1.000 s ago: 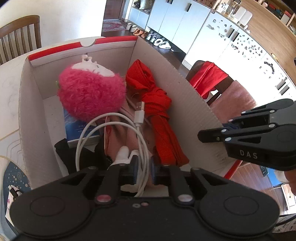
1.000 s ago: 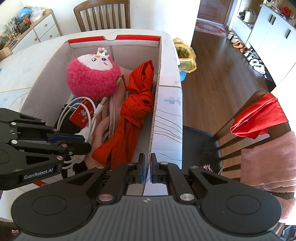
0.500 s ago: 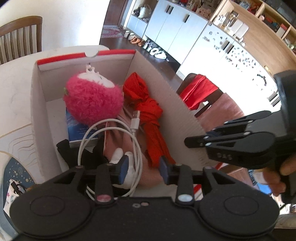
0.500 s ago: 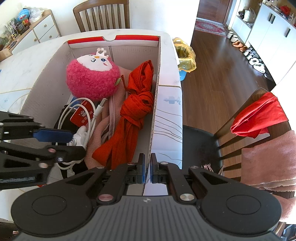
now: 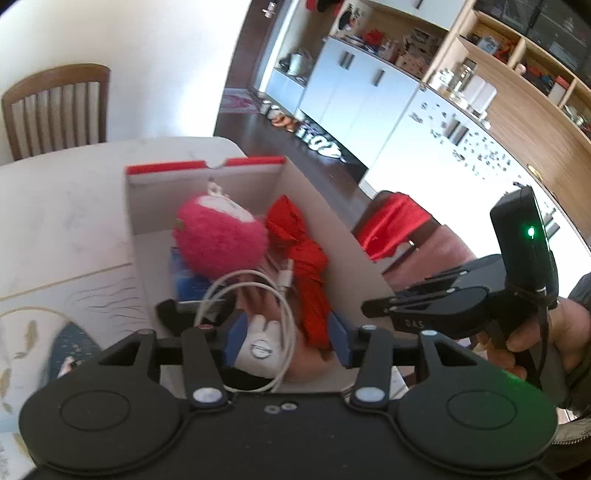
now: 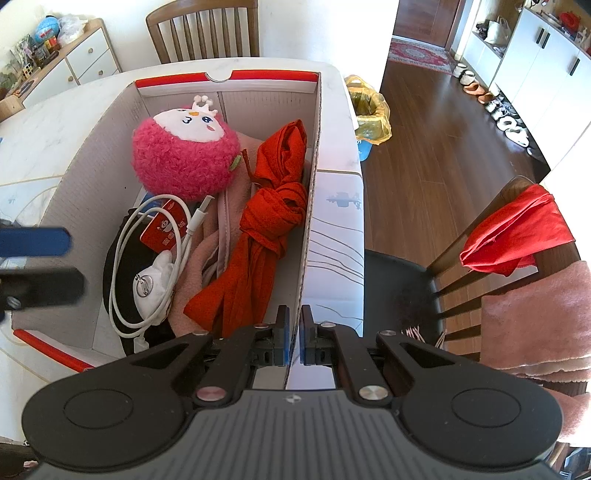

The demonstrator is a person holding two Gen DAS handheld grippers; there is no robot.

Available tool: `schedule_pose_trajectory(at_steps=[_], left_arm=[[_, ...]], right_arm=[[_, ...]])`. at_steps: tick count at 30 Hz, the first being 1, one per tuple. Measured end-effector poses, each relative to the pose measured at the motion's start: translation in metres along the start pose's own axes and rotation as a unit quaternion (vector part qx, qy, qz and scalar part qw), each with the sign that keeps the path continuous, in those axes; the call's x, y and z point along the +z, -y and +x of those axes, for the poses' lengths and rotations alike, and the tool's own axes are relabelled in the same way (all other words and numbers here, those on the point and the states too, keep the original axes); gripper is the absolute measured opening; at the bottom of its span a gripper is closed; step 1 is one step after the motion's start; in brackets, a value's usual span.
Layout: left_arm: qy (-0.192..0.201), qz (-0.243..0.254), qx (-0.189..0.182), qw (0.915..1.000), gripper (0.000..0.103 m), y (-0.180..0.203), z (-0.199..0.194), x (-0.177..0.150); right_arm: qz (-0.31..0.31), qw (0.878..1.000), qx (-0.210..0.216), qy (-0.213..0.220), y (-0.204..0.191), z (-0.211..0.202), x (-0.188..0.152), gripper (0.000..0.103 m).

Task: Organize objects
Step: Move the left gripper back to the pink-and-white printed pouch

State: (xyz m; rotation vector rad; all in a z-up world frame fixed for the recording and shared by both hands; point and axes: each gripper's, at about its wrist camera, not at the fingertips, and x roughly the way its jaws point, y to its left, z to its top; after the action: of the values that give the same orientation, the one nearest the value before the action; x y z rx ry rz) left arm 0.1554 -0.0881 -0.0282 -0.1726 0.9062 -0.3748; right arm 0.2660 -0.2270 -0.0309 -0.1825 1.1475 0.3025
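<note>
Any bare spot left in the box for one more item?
Little. Bare cardboard floor shows only in the white cardboard box left strip, between its left wall and the coiled white charging cable, and behind the fuzzy pink plush toy at the far wall. The rest is crowded; the knotted red cloth fills the right side.

This was a lived-in home, an open dining area running into a kitchen and hallway. A marble-topped dining table (image 6: 55, 125) stood in the middle, with a slatted wooden chair (image 6: 203, 29) at its far end. Beyond the table's right side ran dark wood flooring (image 6: 424, 155) to tall white cupboards (image 6: 535, 62), with slippers and shoes (image 6: 498, 110) lined up at their foot. Off the table's far left corner sat a white sideboard (image 6: 81, 59) cluttered with toys. The fridge (image 5: 461, 147) wore scattered magnets.
</note>
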Motion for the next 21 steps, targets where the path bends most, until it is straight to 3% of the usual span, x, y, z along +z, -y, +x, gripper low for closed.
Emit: schedule_pose_trajectory(at_steps=[6,11,21], left_arm=[[0.020,-0.004,0.031,0.9993,0.060,-0.016,-0.021,-0.003],[0.033,-0.012,0.062,0.9975,0.078,-0.035,-0.038,-0.008],[0.055,-0.046,0.131,0.9888,0.099,-0.073,-0.060,-0.020]], right_arm=[[0.000,1.000,0.000,0.000,0.000,0.000,0.000,0.004],[0.000,1.000,0.000,0.000,0.000,0.000,0.000,0.004],[0.001,1.000,0.000,-0.001,0.000,-0.001,-0.001,0.004]])
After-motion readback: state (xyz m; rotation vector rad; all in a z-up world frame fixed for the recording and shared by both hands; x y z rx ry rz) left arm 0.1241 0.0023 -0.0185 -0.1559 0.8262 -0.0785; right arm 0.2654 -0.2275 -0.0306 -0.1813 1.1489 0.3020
